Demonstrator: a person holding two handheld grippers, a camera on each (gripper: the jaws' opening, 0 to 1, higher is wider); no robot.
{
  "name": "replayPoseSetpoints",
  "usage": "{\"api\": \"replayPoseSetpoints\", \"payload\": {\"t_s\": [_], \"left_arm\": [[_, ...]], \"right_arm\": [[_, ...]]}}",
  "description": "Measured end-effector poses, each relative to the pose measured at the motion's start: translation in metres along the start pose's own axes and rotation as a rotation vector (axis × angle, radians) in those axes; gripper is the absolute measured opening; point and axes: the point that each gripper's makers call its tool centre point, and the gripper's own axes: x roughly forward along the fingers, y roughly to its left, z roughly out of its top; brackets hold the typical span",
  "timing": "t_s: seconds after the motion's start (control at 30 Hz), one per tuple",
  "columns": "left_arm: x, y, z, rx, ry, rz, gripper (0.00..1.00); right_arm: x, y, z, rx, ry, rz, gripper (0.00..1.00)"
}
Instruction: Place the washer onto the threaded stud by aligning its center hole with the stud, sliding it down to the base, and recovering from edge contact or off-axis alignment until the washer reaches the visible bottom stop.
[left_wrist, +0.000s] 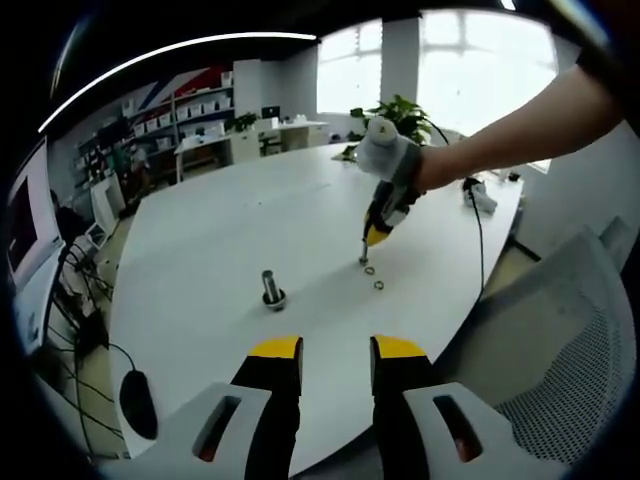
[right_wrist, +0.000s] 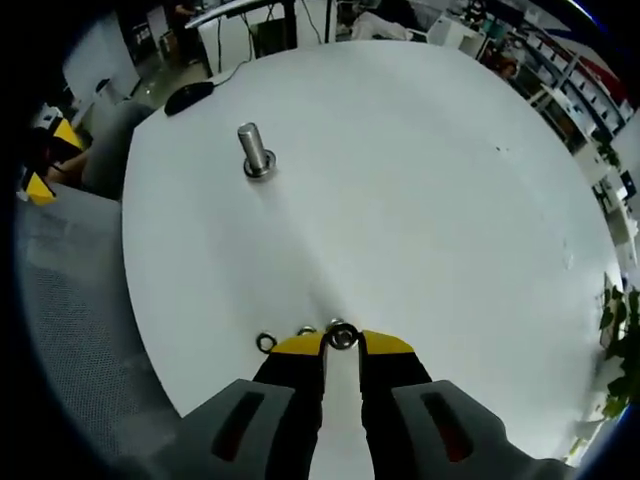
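Note:
The threaded stud (left_wrist: 272, 288) (right_wrist: 255, 150) stands upright on its round base on the white table. My right gripper (right_wrist: 341, 342) is tipped down at the table, and a small steel washer (right_wrist: 341, 335) sits pinched between its yellow fingertips (right_wrist: 298, 343). In the left gripper view, the right gripper (left_wrist: 366, 255) comes in under a gloved hand, right of the stud. Two loose washers (left_wrist: 369, 270) (left_wrist: 379, 285) lie on the table by its tip. My left gripper (left_wrist: 337, 350) hangs open and empty near the table's front edge, short of the stud.
Two more washers (right_wrist: 265, 343) (right_wrist: 306, 330) lie just left of the right jaws. A black mouse (left_wrist: 138, 402) (right_wrist: 188, 95) rests near the table edge. A grey mesh chair (left_wrist: 560, 350) stands at the right. A cable (left_wrist: 480, 240) runs across the far side.

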Motion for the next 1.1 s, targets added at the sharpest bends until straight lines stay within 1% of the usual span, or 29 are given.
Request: {"api": "replayPoseSetpoints", "payload": {"t_s": [0.37, 0.43, 0.57, 0.67, 0.93, 1.1], "left_arm": [[0.001, -0.001, -0.001, -0.002, 0.006, -0.009, 0.25], [0.0, -0.001, -0.001, -0.006, 0.004, -0.009, 0.25], [0.0, -0.001, -0.001, -0.009, 0.004, -0.011, 0.25], [0.001, -0.001, -0.002, -0.009, 0.006, -0.012, 0.25], [0.001, -0.002, -0.002, -0.011, 0.007, -0.018, 0.25], [0.002, -0.003, -0.002, -0.011, 0.011, -0.025, 0.25]], "right_arm": [[0.019, -0.003, -0.006, -0.003, 0.049, 0.01, 0.14], [0.026, -0.004, -0.007, -0.003, 0.058, 0.01, 0.14], [0.033, -0.002, -0.01, -0.001, 0.075, 0.013, 0.14], [0.037, 0.0, -0.012, -0.019, 0.086, 0.012, 0.14], [0.038, -0.002, -0.011, -0.025, 0.089, 0.015, 0.15], [0.033, -0.002, -0.013, -0.028, 0.082, 0.009, 0.16]]}}
